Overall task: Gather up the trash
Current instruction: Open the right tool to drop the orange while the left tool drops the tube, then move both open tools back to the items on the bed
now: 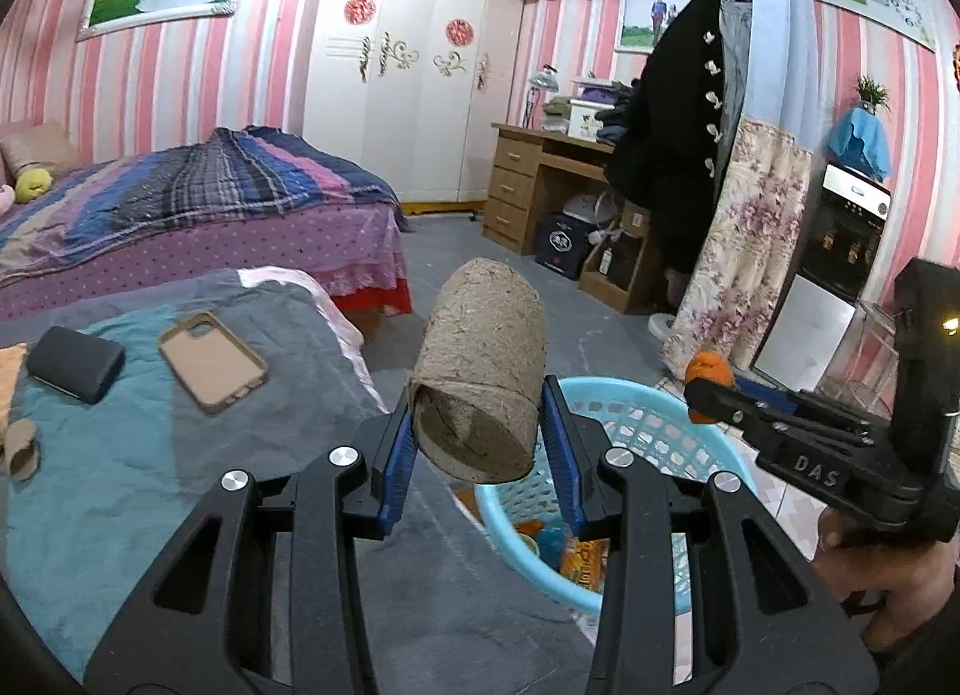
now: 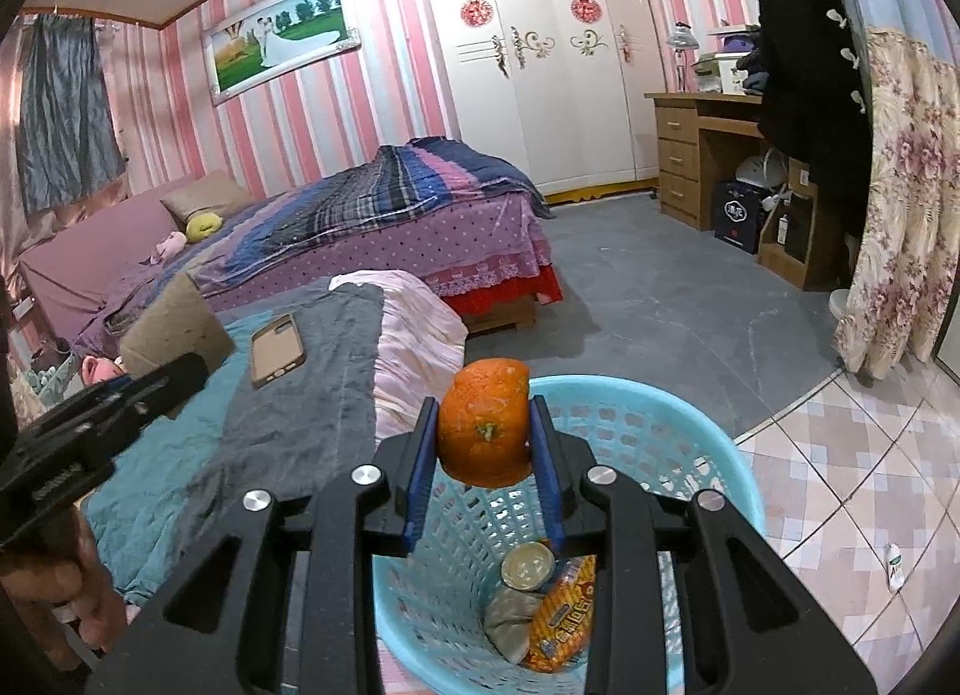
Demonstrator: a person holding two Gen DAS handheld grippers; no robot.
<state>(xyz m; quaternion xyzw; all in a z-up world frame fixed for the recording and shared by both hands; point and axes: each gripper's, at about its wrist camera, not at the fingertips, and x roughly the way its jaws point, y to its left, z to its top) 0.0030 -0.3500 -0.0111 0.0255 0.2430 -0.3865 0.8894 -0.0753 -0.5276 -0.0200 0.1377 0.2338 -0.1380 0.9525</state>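
Left gripper [image 1: 478, 443] is clamping a cardboard tube [image 1: 480, 377] beside the blue basket [image 1: 648, 401]; right gripper [image 2: 485, 443] is gripping orange peel [image 2: 483, 425] over it. Snack wrapper [image 2: 561, 611] already binned; small tube [image 1: 21, 446] is waiting on the bed.

basket [image 2: 690, 443] light blue | peel [image 2: 485, 425] orange | roll [image 1: 480, 371] grey-brown | wallpaper [image 1: 168, 71] pink-white stripes

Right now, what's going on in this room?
A person is collecting trash with two handheld grippers. The left gripper clamps a cardboard roll beside the blue basket; the right gripper holds an orange peel over it. A snack wrapper already lies inside. A phone case remains on the bed.
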